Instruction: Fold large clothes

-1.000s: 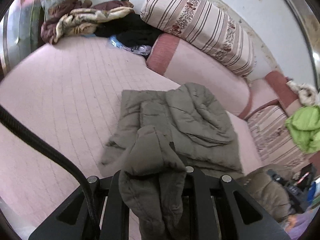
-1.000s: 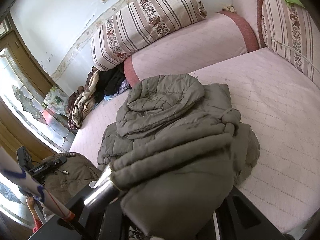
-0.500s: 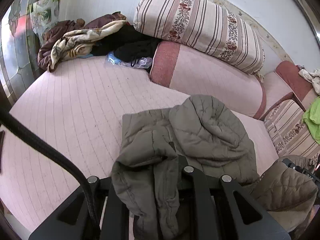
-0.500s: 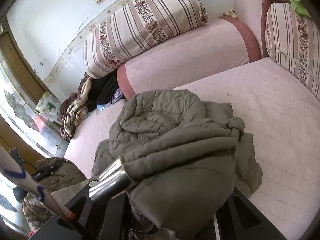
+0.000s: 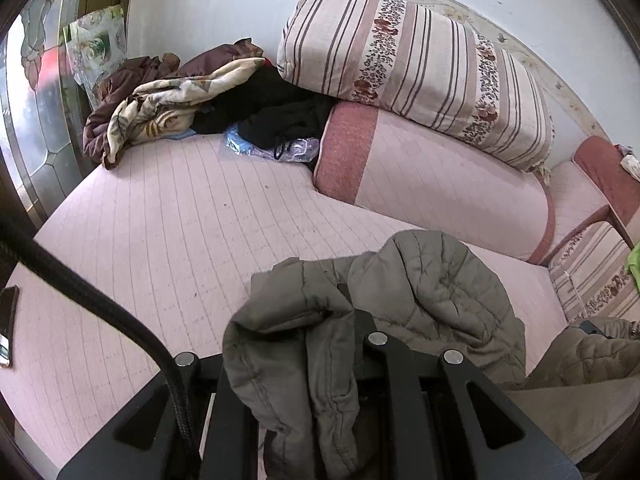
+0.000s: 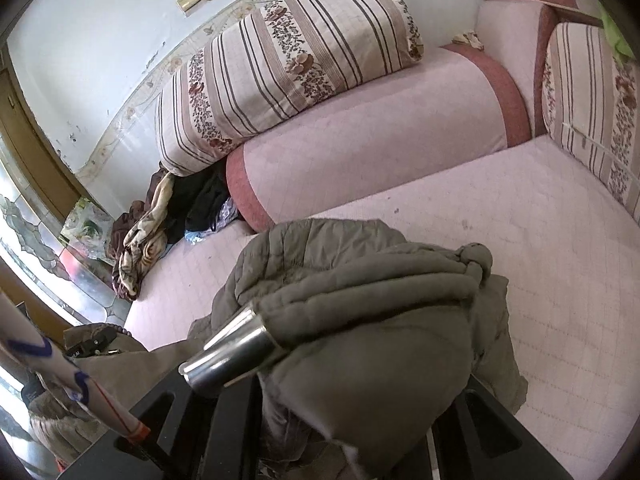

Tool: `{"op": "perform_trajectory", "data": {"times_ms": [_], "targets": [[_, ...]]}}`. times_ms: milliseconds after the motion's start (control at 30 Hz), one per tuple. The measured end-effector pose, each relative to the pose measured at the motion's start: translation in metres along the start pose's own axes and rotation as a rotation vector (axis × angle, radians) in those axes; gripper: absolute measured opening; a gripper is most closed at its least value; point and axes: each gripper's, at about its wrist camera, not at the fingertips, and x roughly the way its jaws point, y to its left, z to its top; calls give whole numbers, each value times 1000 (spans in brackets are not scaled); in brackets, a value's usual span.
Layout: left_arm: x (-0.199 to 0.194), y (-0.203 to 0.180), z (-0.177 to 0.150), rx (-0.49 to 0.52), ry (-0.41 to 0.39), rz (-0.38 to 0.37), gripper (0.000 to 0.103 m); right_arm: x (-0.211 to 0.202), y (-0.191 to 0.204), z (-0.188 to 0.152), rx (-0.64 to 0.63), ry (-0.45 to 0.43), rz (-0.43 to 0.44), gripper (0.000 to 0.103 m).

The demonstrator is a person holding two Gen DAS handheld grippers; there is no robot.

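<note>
While the pink quilted bed (image 5: 168, 240) fills most of both views, each camera catches a different end of it. Only the left wrist view takes in the whole heap of clothes and blankets (image 5: 192, 100) at the far corner by the glass door — the right wrist view shows just a sliver of that heap, but it alone gives the full length of the pink bolster (image 6: 372, 128) with the striped floral pillow (image 6: 288, 60) lying on top, plus a second striped cushion (image 6: 596, 108) at the bed's right edge.

Bunched on the near part of the mattress lies the olive padded jacket (image 5: 432, 300), partly raised off the surface where both tools hold it. Its hem drapes over the left gripper (image 5: 332, 360), whose fingers are clamped tight on a fold of the fabric (the tips themselves are buried in cloth). On the other side, the right gripper (image 6: 340, 380) is likewise closed on a thick roll of the same jacket; its fingertips are hidden too. Only the right view shows the shiny metal tube (image 6: 236, 348) poking out just beside that roll — and the jacket's knotted cord end (image 6: 476, 256).
</note>
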Motion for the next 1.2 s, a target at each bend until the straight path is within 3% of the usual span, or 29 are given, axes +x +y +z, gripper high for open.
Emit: {"op": "perform_trajectory", "data": {"times_ms": [667,1200], "targets": [[52,-26,44,50,0,111,15,52,-6,43,10,22,-60,16],[139,-24,65,11,107,196,16,120,-37,61,82,67,-135,16]]}}
